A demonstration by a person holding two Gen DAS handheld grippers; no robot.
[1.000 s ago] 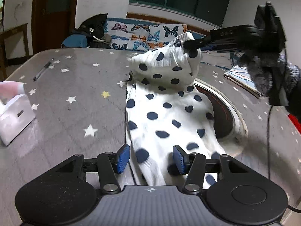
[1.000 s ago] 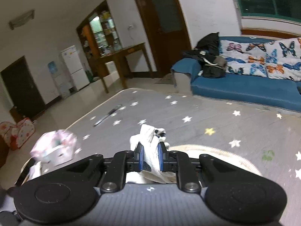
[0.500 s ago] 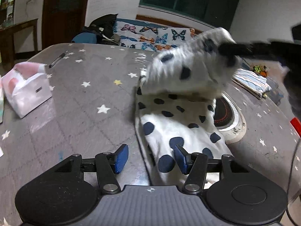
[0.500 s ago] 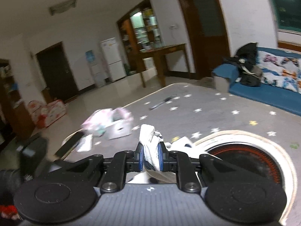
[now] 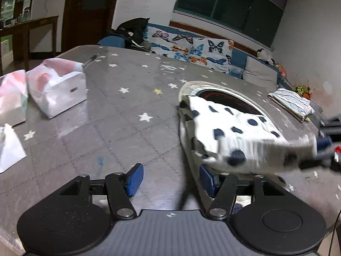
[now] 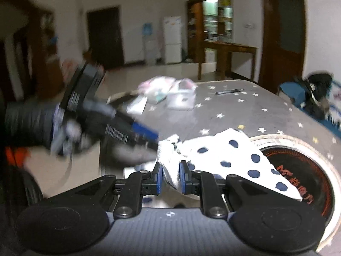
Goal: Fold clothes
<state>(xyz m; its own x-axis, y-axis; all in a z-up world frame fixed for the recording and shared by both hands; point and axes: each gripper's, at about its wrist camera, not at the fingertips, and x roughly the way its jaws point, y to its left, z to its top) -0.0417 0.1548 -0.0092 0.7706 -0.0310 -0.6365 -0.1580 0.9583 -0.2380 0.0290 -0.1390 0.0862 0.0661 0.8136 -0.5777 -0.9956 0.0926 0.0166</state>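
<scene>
Folded-over spotted garment point(image 5: 230, 132) now lengthwise away, right hand-held gripper point(image 6: 170, 177) clamping it, left point(image 5: 170, 179) opening.

Open tabletop point(image 5: 119, 132) lies left of the spotted cloth point(image 5: 230, 128); tissue packs point(image 5: 57, 87) block the far left edge.

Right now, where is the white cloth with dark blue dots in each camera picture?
Left wrist view: the white cloth with dark blue dots lies right of centre, stretching to the right edge.
Right wrist view: low in the middle, pinched by the right gripper.
Shared landmark: the round black-and-red burner beneath it.
</scene>
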